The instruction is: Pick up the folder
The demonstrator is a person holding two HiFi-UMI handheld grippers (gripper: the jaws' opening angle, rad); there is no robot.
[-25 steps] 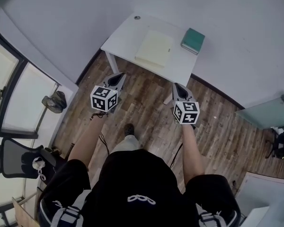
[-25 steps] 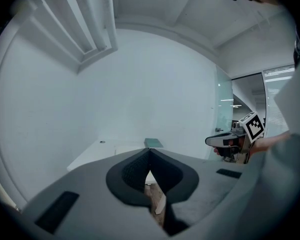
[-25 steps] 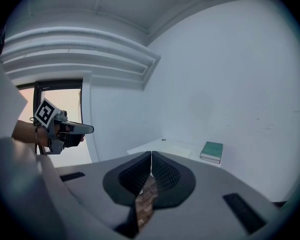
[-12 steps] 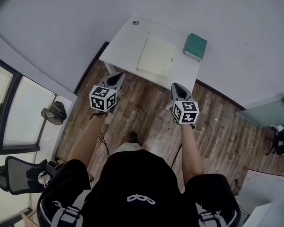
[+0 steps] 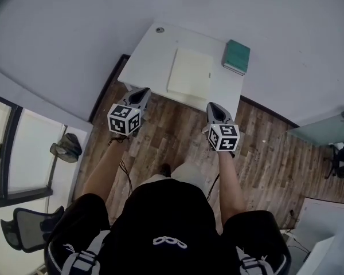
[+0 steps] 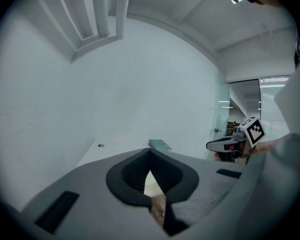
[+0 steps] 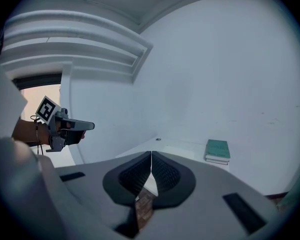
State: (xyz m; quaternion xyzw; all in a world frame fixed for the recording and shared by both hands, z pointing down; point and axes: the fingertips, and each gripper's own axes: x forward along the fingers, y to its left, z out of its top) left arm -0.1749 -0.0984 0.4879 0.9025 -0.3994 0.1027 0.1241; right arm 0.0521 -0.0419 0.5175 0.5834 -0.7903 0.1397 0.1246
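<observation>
**Approach: 2 grippers short of the table (image 5: 152, 53).**
Left gripper (image 5: 141, 91) and right gripper (image 5: 213, 105), jaws closed and empty, should open before meeting the folder (image 5: 189, 72), which lies mid-table by the near edge. Only the head view shows it whole; each gripper view shows the other gripper side-on.

Bare tabletop (image 5: 151, 55) left of the folder (image 5: 190, 73); green book (image 5: 236, 57) close on its right.

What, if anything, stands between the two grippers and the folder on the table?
Nothing visible does. Only floor and the table edge lie between the left gripper, the right gripper and the folder; the green book sits apart beside it.
</observation>
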